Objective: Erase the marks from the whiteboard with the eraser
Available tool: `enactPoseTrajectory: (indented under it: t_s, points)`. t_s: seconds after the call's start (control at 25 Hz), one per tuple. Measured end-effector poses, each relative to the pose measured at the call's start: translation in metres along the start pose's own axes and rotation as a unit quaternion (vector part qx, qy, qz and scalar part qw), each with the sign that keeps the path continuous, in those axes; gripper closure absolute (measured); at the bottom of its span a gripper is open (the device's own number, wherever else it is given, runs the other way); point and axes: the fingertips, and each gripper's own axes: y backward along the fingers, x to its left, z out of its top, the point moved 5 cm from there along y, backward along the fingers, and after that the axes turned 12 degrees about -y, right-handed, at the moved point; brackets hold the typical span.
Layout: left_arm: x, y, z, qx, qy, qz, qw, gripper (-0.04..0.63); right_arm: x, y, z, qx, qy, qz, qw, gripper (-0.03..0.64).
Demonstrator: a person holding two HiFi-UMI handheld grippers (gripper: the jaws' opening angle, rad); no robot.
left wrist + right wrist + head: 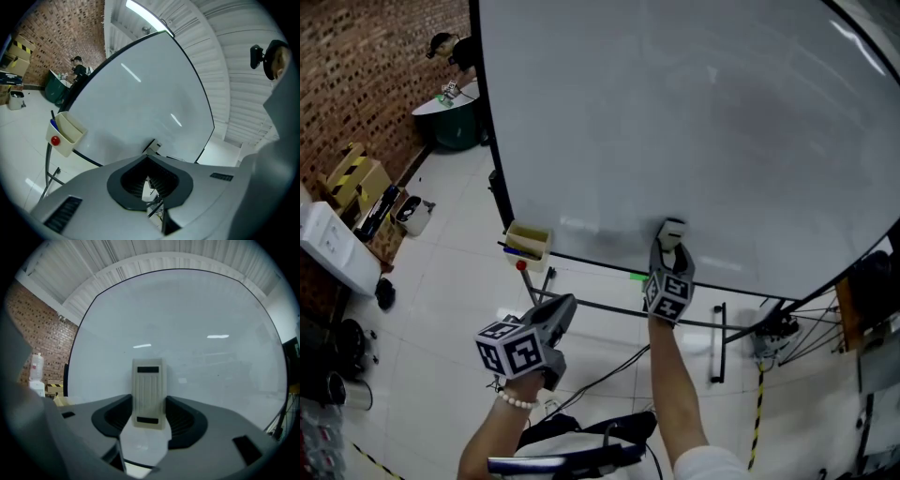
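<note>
At the far left a small box (528, 240) hangs on the lower edge of the whiteboard (675, 122), with pens in it and a red knob just below. The left gripper (148, 183) hangs low and well off the board. Its jaws are closed to a thin slit with nothing between them, so it takes no part for now.

To its right, the right gripper (149, 414) is clamped on the sides of the eraser (149, 385), gripping its lower half. The eraser sits near the bottom edge of the board, about mid-width, and seems to be pressed flat against it with its ribbed back facing the camera. Its long axis runs up the board, in line with the jaws, and its free end points to the top.

This looks like the wiping step, at the low end of a stroke. The board reads almost clean. There may be a faint grey haze on its right part, but glare makes it hard to tell. If so, the next move calls for sliding the eraser right and up over that patch, kept flat.
</note>
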Motion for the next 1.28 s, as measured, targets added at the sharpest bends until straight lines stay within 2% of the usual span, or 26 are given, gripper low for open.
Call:
enactPoseTrajectory:
  t_s: [0.32,0.52,0.68,1.0,1.28]
  points:
    - [0.059,0.061,0.016,-0.003,0.009,0.021,0.9997,0.606,0.091,-0.020,-0.026,0.007,0.009,0.013,1.000,0.364]
    - [0.085,0.084,0.023,-0.013,0.018,0.035,0.9991,0.606,0.139,-0.031,-0.046,0.008,-0.015,0.004,1.000,0.363]
    - [0.101,0.101,0.026,-0.017,0.025,0.047,0.9984,0.606,0.181,-0.042,-0.059,0.013,-0.020,0.017,1.000,0.364]
    - [0.132,0.138,0.035,-0.038,0.036,0.078,0.9956,0.606,0.235,-0.055,-0.079,0.011,-0.021,0.024,0.999,0.362]
    - [0.151,0.162,0.034,-0.046,0.048,0.103,0.9925,0.606,0.289,-0.065,-0.094,0.017,0.005,0.038,0.999,0.362]
